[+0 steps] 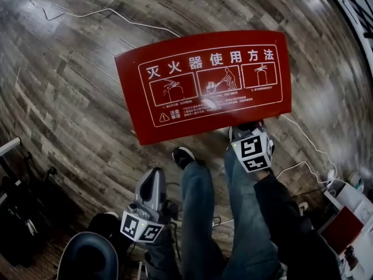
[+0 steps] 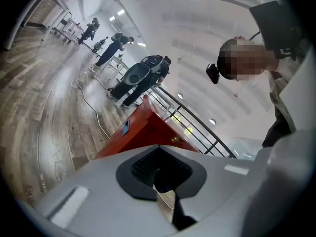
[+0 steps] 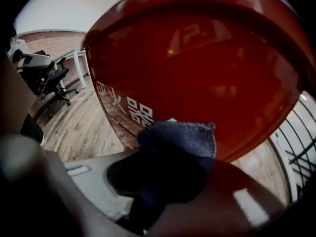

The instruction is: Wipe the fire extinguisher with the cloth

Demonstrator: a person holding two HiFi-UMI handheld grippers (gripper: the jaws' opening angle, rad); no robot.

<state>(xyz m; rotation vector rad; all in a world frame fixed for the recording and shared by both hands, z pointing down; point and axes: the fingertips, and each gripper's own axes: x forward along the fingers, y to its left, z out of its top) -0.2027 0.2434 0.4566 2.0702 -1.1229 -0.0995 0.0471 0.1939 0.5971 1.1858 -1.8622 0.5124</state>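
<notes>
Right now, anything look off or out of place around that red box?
Nothing damaged or spilled. Loose white cables trail over the wood floor around the red fire extinguisher box, one beside the person's leg. No extinguisher cylinder shows. The right gripper holds the blue cloth before the box.

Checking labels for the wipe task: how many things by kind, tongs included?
red extinguisher box: 1
blue cloth: 1
tongs: 2 (left tongs, right tongs)
Total: 4
</notes>
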